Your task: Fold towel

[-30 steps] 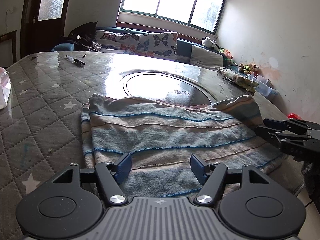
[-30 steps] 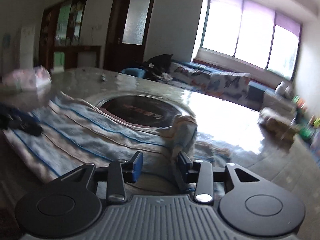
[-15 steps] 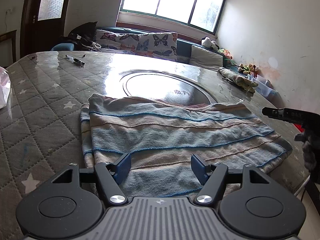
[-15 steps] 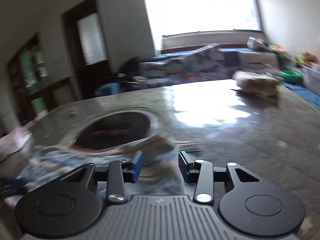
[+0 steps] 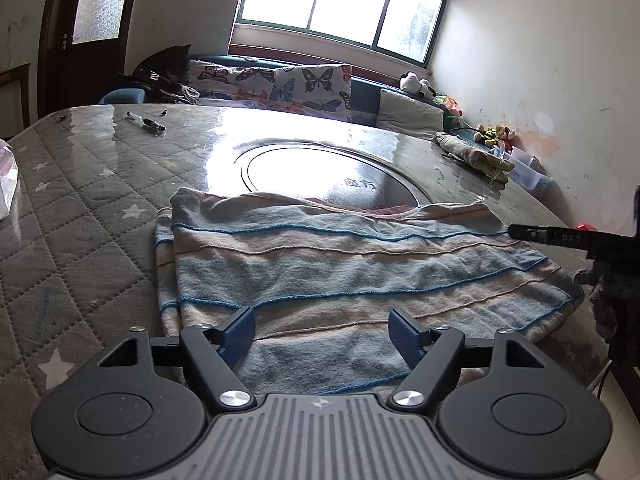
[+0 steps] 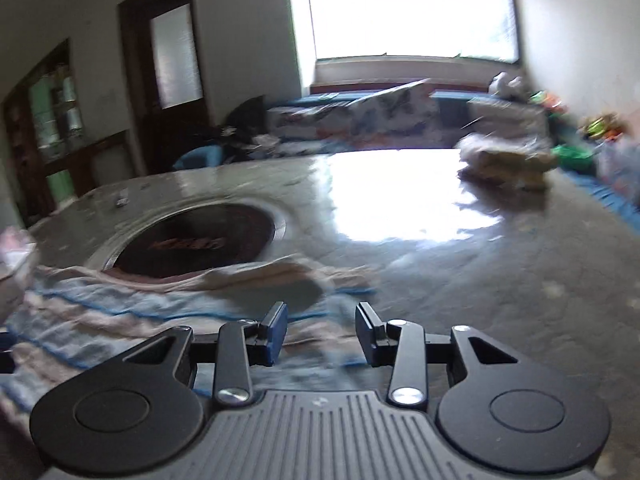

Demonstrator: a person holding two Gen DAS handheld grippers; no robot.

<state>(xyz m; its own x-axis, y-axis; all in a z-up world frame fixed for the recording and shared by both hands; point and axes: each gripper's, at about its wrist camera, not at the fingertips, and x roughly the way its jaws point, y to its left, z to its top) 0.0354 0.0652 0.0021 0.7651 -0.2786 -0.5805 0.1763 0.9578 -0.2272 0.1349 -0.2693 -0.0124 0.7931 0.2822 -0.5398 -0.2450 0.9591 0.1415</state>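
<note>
Lying flat on the quilted grey bench [image 5: 72, 240], the blue-and-pink striped cotton towel [image 5: 340, 272] runs its long axis left to right — my left gripper [image 5: 322, 330] at its near hem, my right gripper [image 6: 322, 330] over its right end, both jaws open, empty.

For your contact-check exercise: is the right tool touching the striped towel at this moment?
Cannot tell. In the right wrist view the right tool is open above the blurred striped towel; the left wrist view shows it beside the towel's edge, with no clear gap or contact.
</note>
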